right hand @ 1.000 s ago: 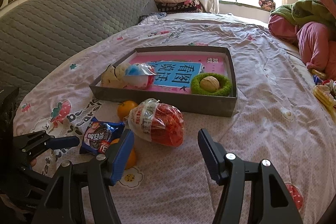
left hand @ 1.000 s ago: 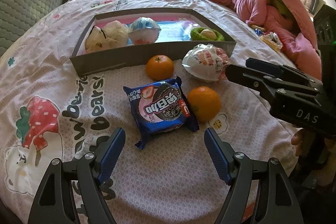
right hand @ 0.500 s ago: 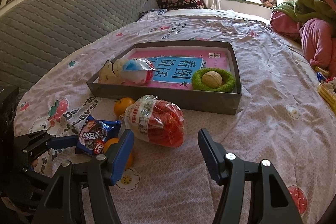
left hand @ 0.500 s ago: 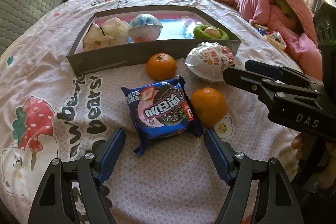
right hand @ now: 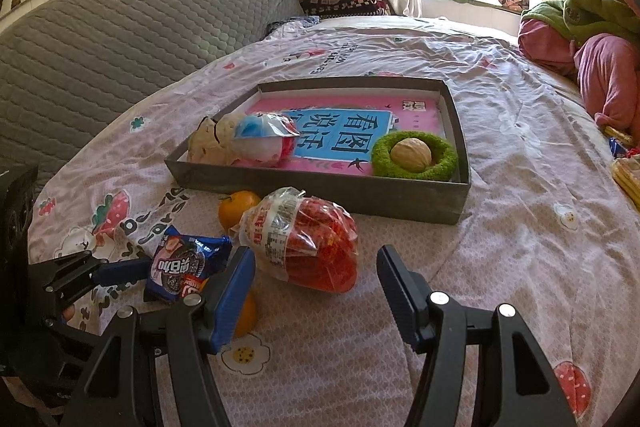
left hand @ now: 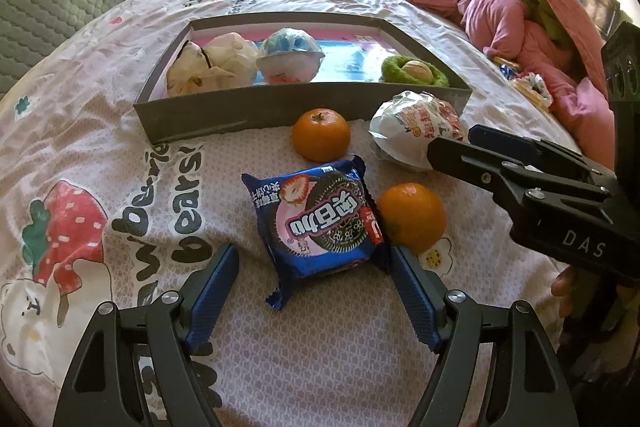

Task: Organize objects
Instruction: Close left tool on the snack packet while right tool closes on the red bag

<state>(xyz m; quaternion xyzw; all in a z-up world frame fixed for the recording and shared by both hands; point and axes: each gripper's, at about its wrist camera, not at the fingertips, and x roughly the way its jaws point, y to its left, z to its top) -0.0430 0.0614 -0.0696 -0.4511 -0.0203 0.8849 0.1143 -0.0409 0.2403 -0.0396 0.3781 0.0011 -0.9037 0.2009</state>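
Left wrist view, bed: bed under a pink printed sheet with strawberry and bear pictures carries everything.
Headboard: grey quilted headboard runs along the far left side in the right wrist view.
Bedding heap: pink and green bedding is piled at the right edge.
Tray: grey shallow box lies mid-bed; inside sit a cream bundle, a blue-and-white wrapped ball and a green ring with a walnut in its middle.
Red snack bag: clear bag of red packets lies just outside the tray's near wall.
Cookie pack: blue cookie pack lies flat on the sheet, well in front of the tray.
Oranges: far orange is near the tray wall; near orange touches the pack's right edge.
Left gripper: left gripper is spread wide and holds nothing, its fingers flanking the pack's near end.
Right gripper: right gripper gapes empty just before the red bag.
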